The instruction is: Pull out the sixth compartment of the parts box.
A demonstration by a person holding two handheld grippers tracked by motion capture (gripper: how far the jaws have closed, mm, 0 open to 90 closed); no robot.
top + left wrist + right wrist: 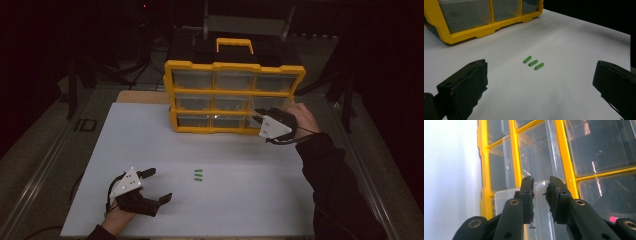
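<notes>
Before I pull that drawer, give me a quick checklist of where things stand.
1. Right gripper on the drawer handle: ok, the jaws sit either side of the clear tab at the organizer's bottom right.
2. Grip firm: cannot tell, the jaws are close around the tab but contact is unclear.
3. Drawer out: cannot tell; its front seems slightly forward of the frame.
4. Left gripper ready: ok, wide open, holding nothing, low over the table.
5. Three green pegs reachable: ok, lying side by side ahead of the left gripper.
6. Path in front of the drawer: ok, nothing on the table there.
</notes>
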